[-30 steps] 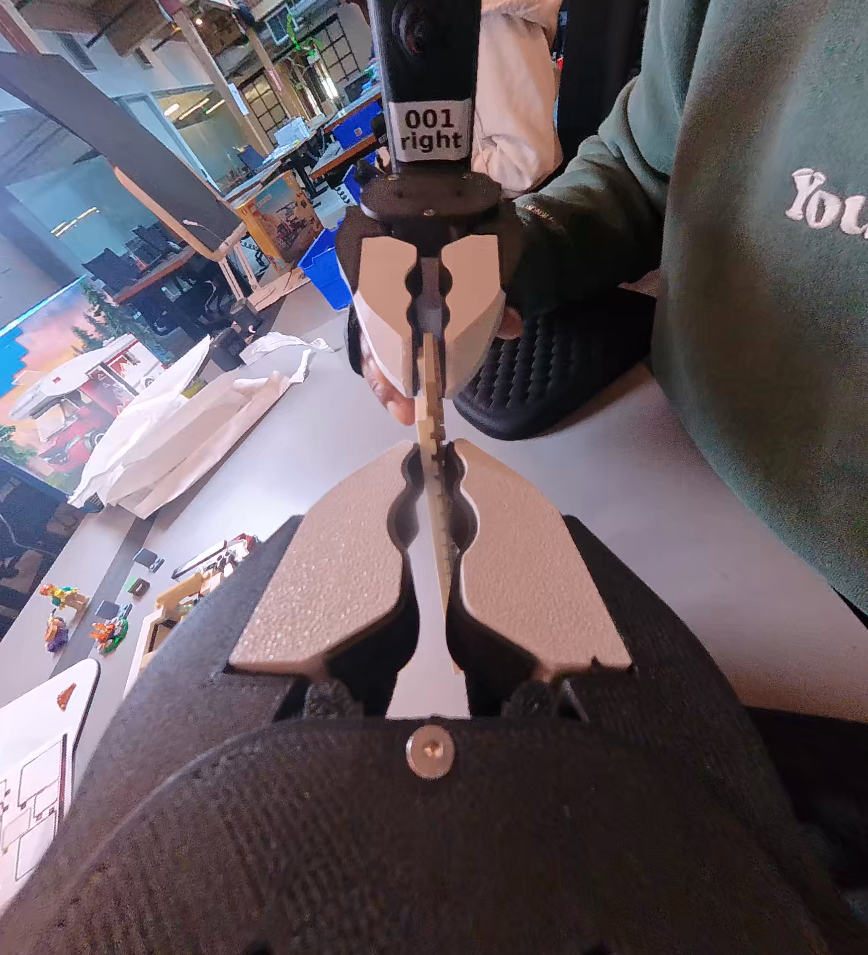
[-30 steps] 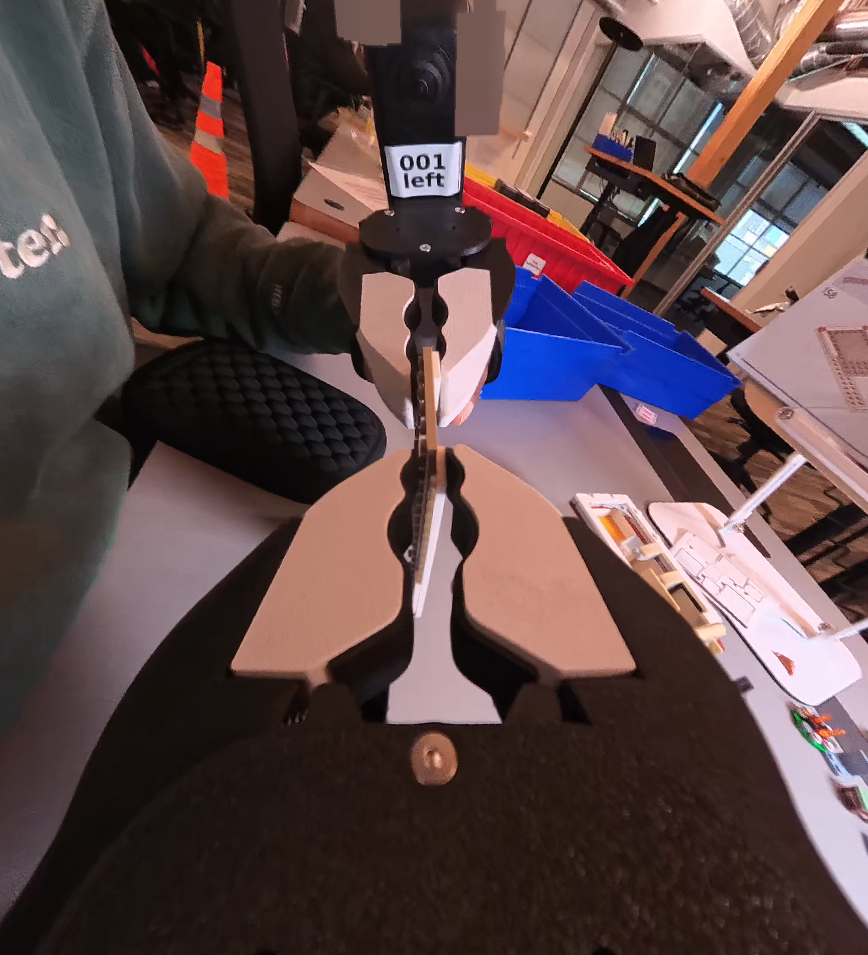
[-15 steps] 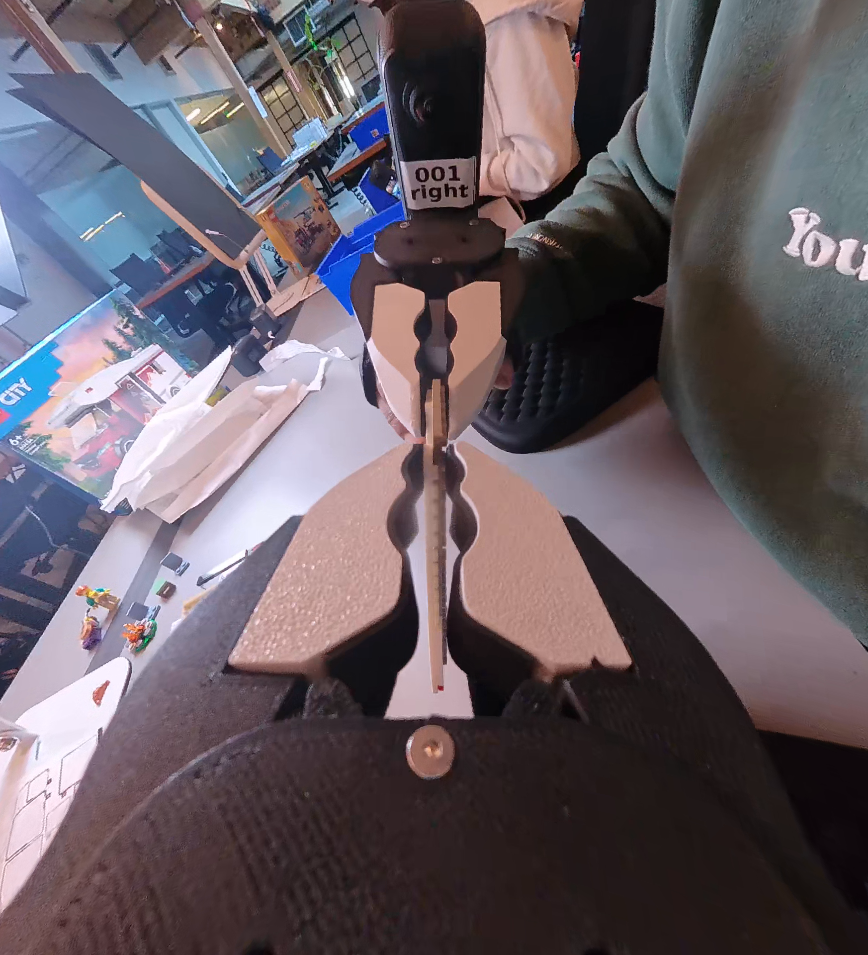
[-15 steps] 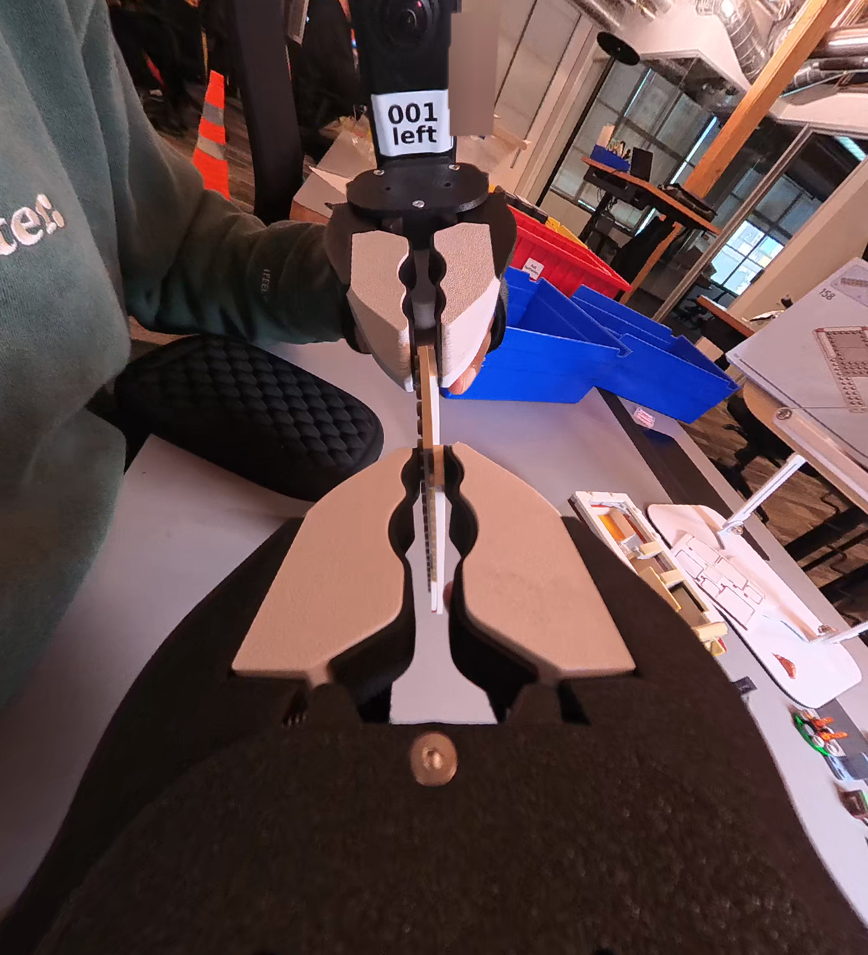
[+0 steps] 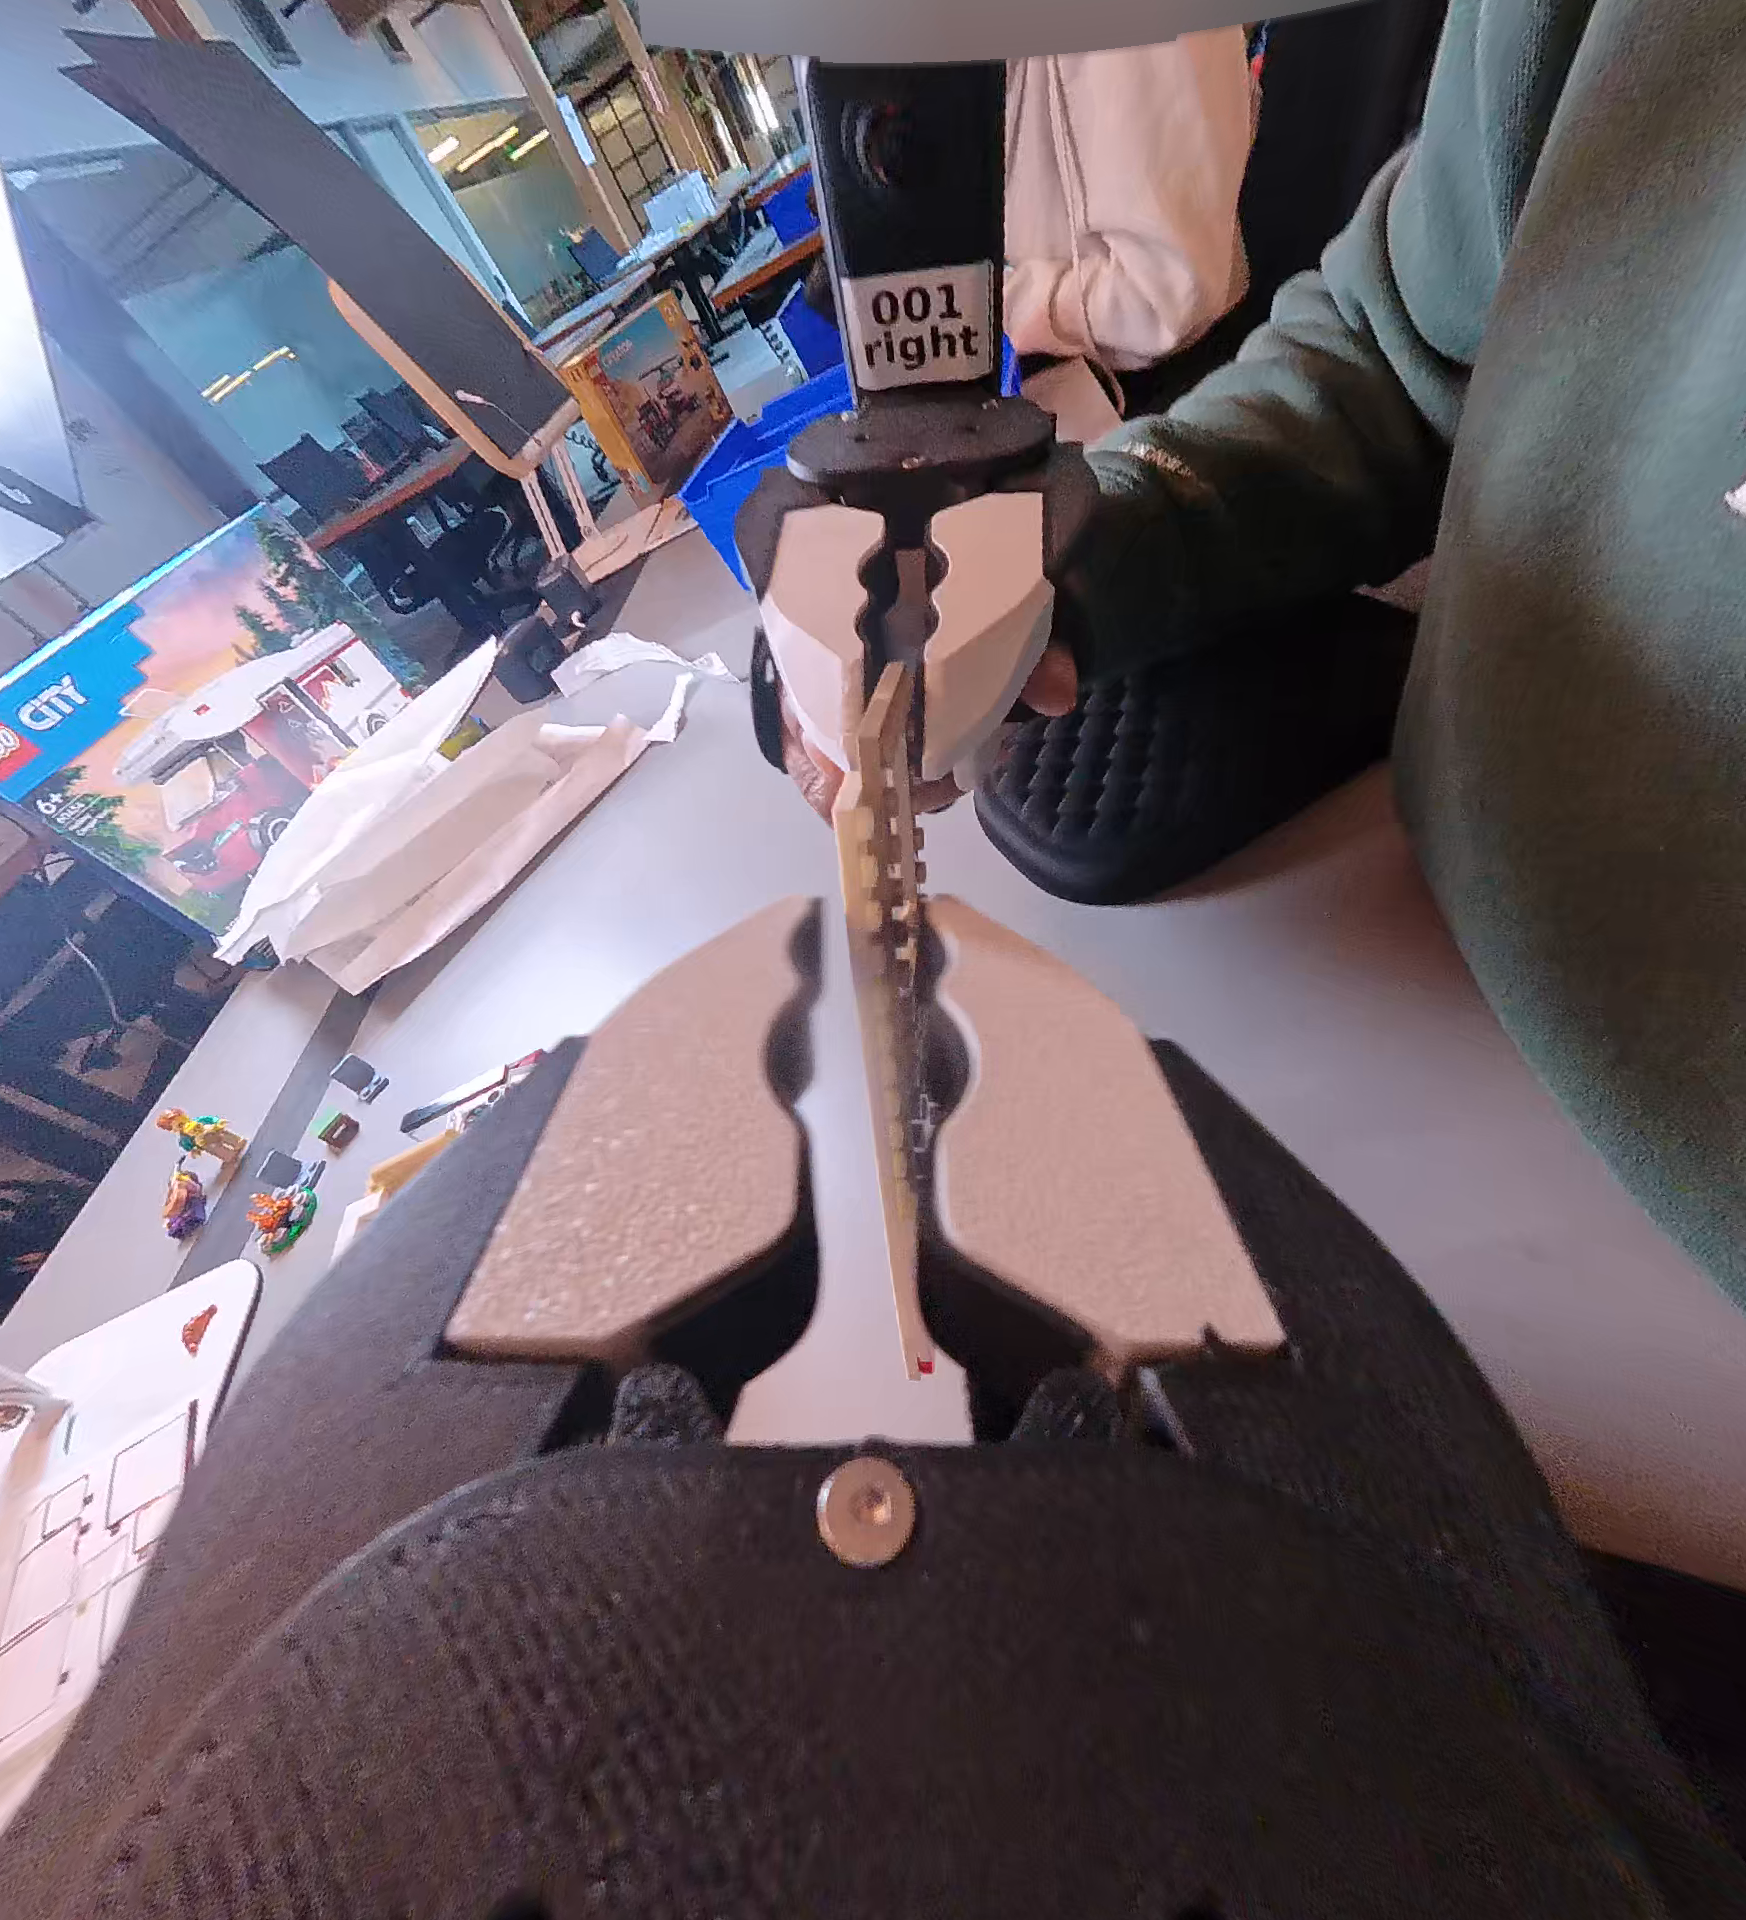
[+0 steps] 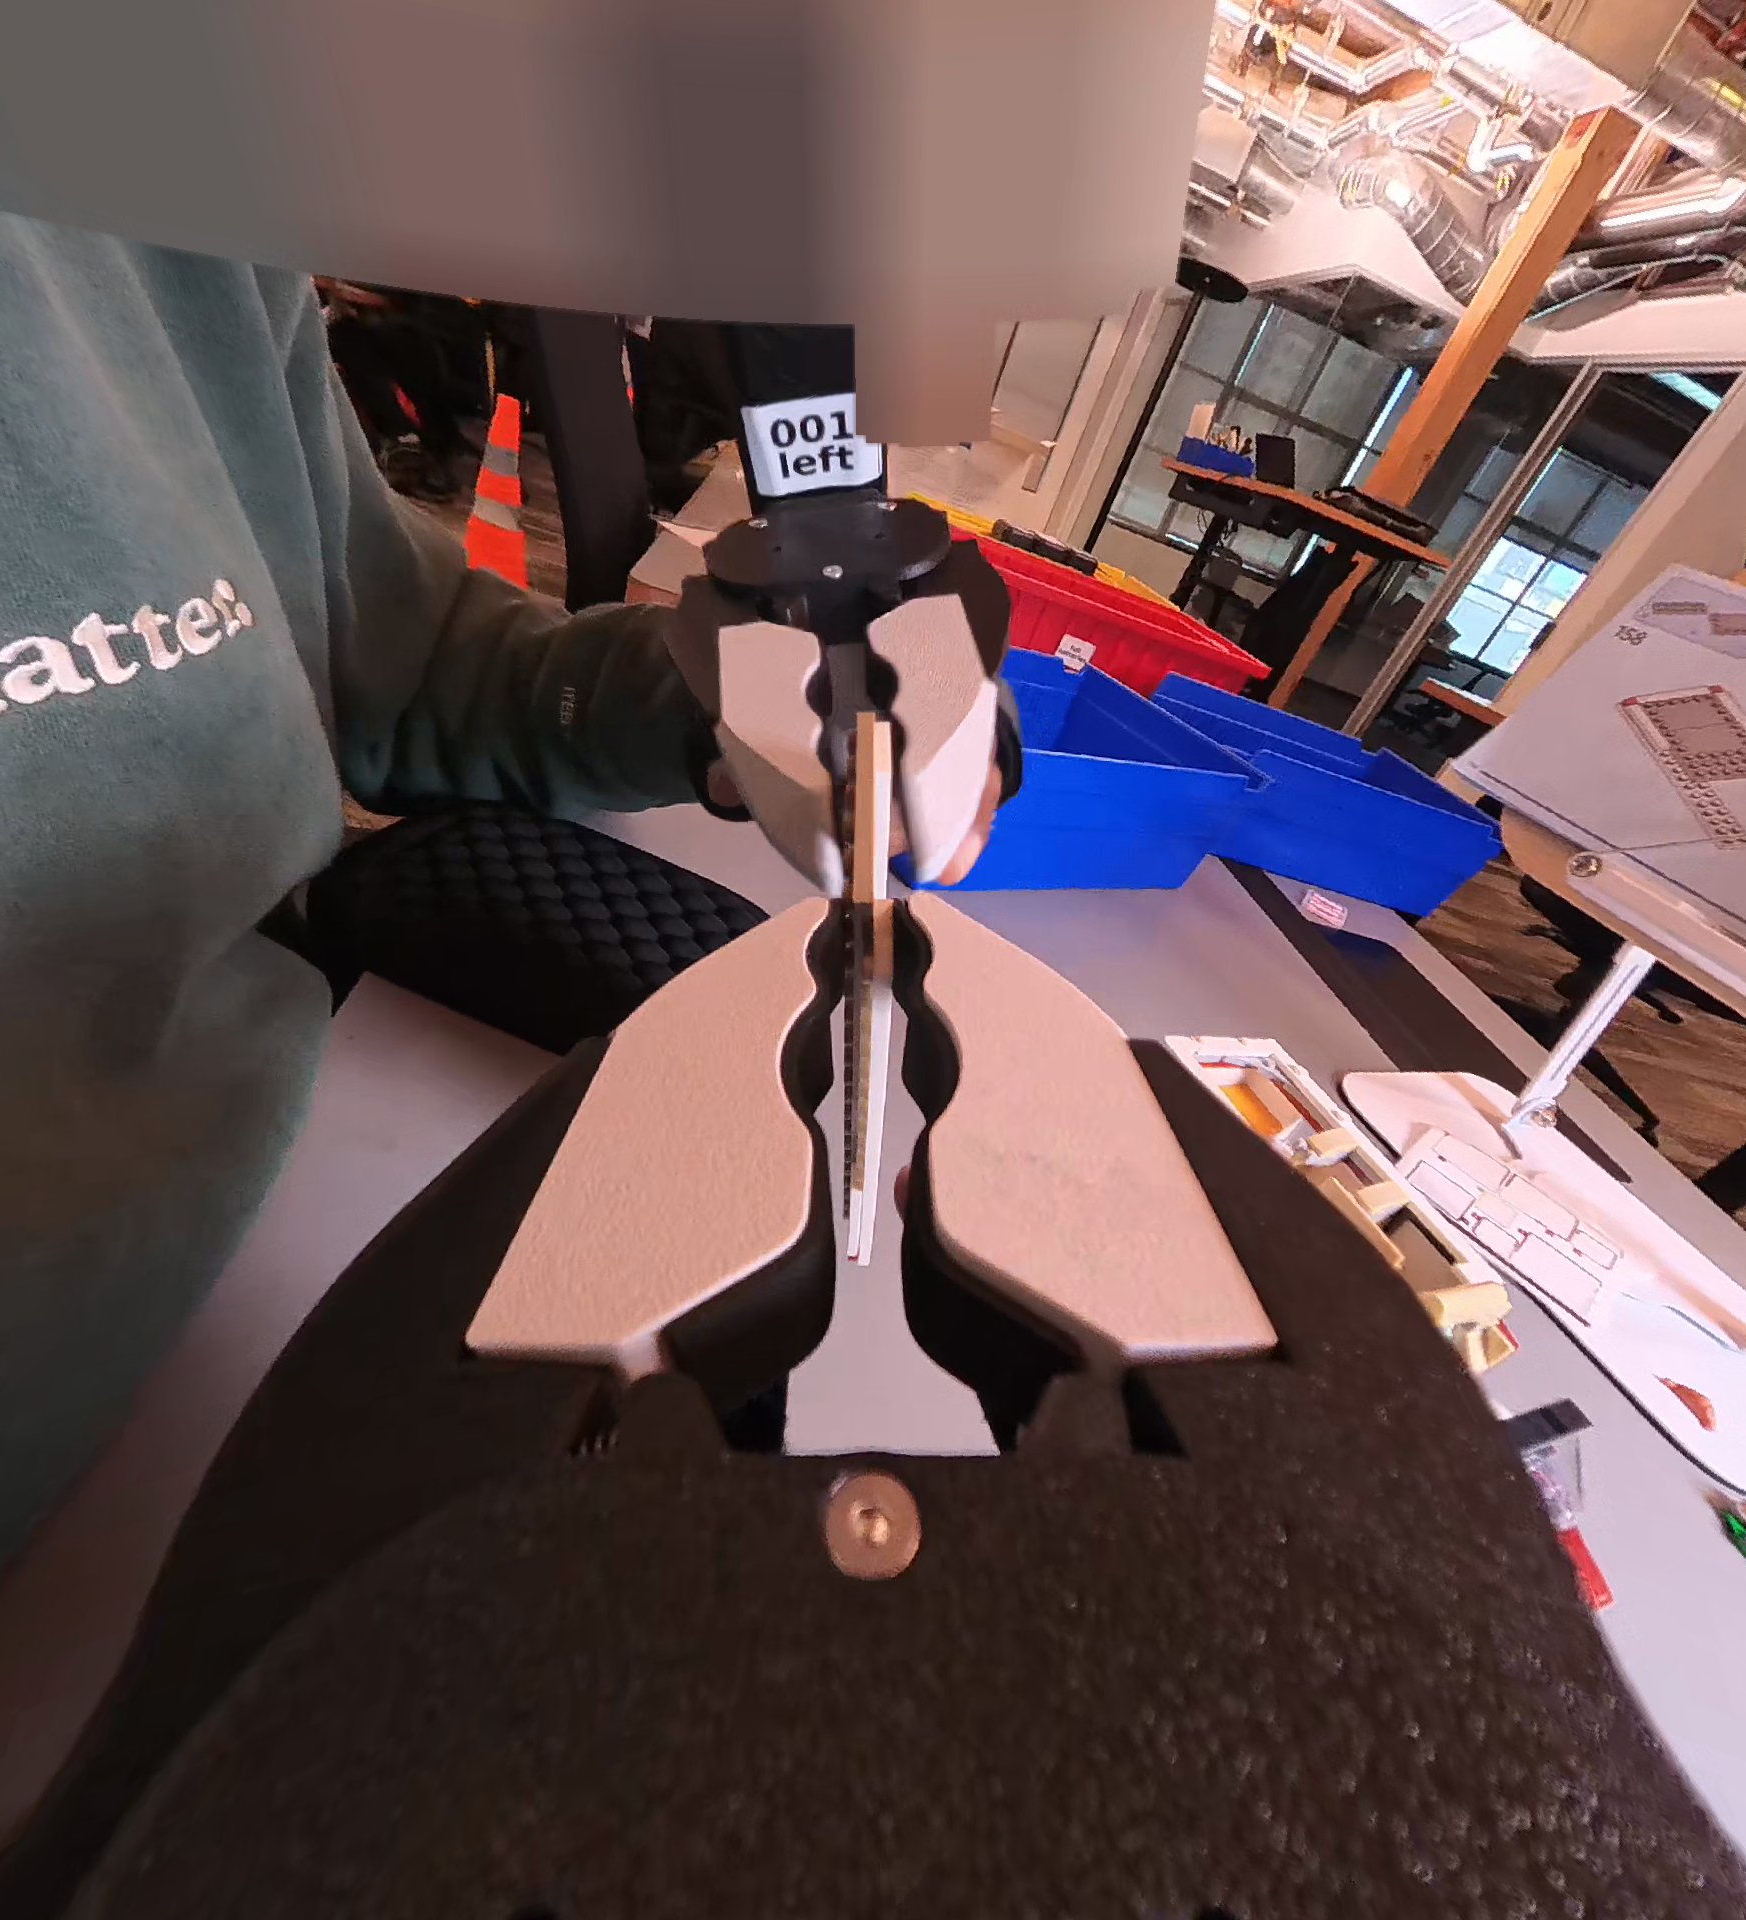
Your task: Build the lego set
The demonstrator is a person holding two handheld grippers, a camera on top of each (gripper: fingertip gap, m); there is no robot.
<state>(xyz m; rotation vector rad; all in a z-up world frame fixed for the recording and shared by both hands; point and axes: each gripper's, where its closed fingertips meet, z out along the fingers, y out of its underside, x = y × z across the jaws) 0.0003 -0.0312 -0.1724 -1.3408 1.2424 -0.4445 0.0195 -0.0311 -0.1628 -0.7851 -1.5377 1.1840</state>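
Left wrist view: the left gripper's (image 5: 879,914) fingers have parted since a moment ago. They now stand spread, clear of the thin tan-and-white studded brick plate (image 5: 879,831), which sits edge-on between them above the grey bench (image 5: 1212,987). Crumpled white paper (image 5: 412,810) lies far left.

Right wrist view: the right gripper's (image 6: 869,914) fingers pinch the plate alone. Open bench lies below, with blue plastic bins (image 6: 1160,810) far right.

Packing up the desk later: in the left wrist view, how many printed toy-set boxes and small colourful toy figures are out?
Printed cardboard toy-set boxes: 2
Small colourful toy figures: 3
Total: 5
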